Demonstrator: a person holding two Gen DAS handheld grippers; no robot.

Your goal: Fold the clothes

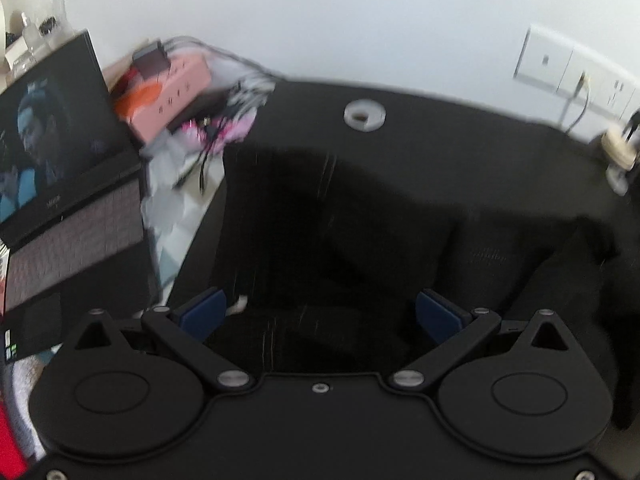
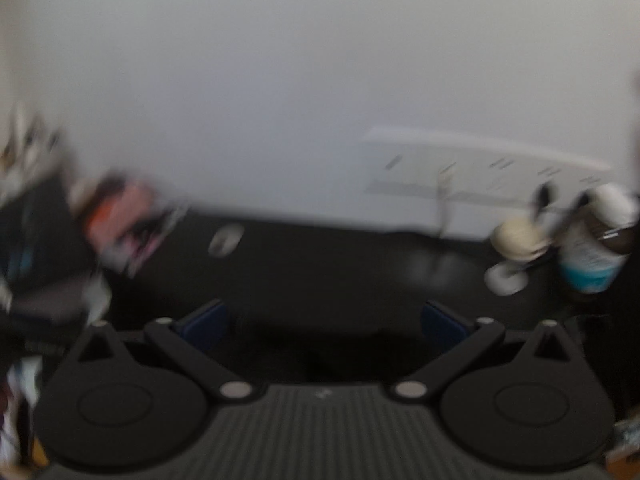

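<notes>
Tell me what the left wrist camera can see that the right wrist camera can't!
Only the left wrist view shows the open black laptop clearly and the rumpled black garment beyond the open left gripper.

Only the right wrist view shows the brown bottle with a blue-and-white label, past the open right gripper.

Both show the black tabletop, pink power strip and white wall sockets.

A black garment (image 1: 360, 216) lies spread over the dark counter (image 1: 440, 120), rumpled into broad soft folds. Its left edge runs straight down toward the near side, faint pale lint streaks mark the cloth, and a bunched part lies at the right.
</notes>
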